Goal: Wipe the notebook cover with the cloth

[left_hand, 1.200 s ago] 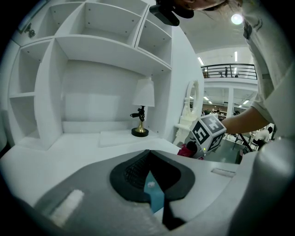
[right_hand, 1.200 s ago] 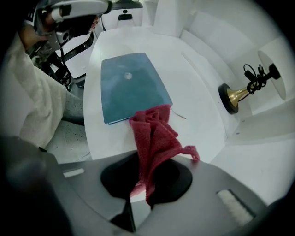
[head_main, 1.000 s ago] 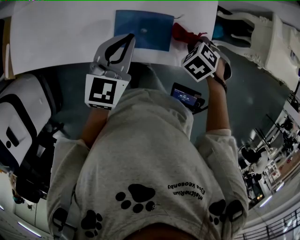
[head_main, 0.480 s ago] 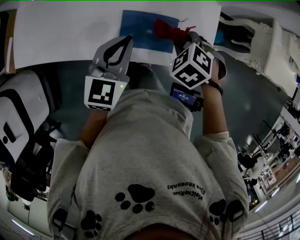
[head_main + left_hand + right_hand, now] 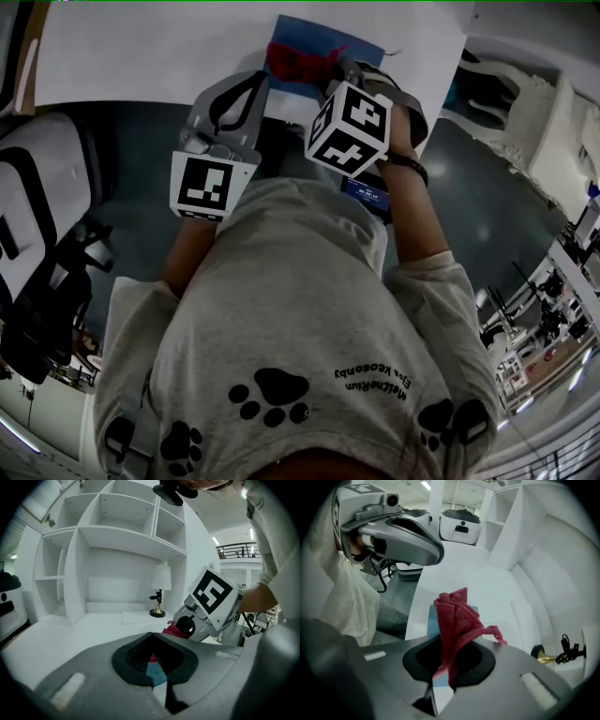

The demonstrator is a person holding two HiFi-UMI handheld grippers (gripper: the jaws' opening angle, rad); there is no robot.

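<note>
Your right gripper [image 5: 440, 667], clamped on the red cloth [image 5: 454, 616], hangs over the blue notebook [image 5: 342, 36] at the near edge of the white table [image 5: 141, 47]; your left gripper [image 5: 255, 82], jaws together and empty, sits beside it. Lower the cloth flat, then sweep in overlapping strokes

We see a white shelf unit [image 5: 117, 541] rising at the far side of the white table [image 5: 141, 56]. A small lamp [image 5: 161, 580] with a brass base stands near its right end.

Grey shirt [image 5: 281, 309] with black paw prints [image 5: 272, 394]; grey left tongs [image 5: 253, 84] and right tongs [image 5: 336, 70] bear black-and-white marker cubes [image 5: 349, 127]
</note>
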